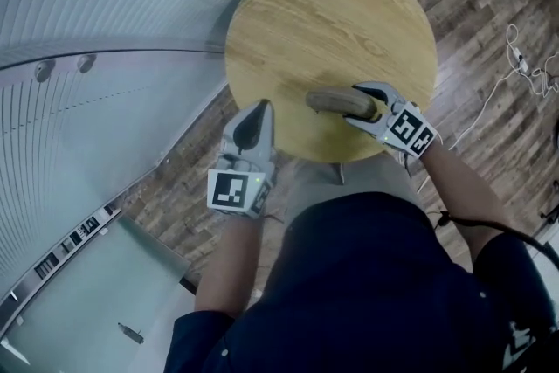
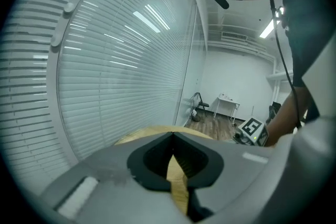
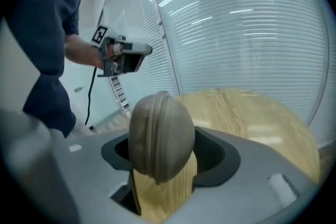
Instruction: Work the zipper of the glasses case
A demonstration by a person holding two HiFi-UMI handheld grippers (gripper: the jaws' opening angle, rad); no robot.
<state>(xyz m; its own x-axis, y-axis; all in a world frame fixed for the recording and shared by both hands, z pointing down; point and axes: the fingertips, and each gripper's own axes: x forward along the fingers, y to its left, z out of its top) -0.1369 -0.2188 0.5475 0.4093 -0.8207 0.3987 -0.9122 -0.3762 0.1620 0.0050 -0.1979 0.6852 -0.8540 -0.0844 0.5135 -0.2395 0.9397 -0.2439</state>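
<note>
Between the jaws of the right gripper (image 3: 168,157), forearm reaching in and tilted down, a tan oval zippered glasses case (image 3: 160,134) is clamped, long axis running straight ahead of the fingertips; left gripper (image 2: 173,160) closed, empty.

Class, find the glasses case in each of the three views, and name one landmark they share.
Head view: glasses case right of centre, at the near edge of the round wooden table.
Left gripper view: not in it.
Right gripper view: low centre, zipper seam facing the camera.
Shared landmark: the round wooden table, in all three views.
</note>
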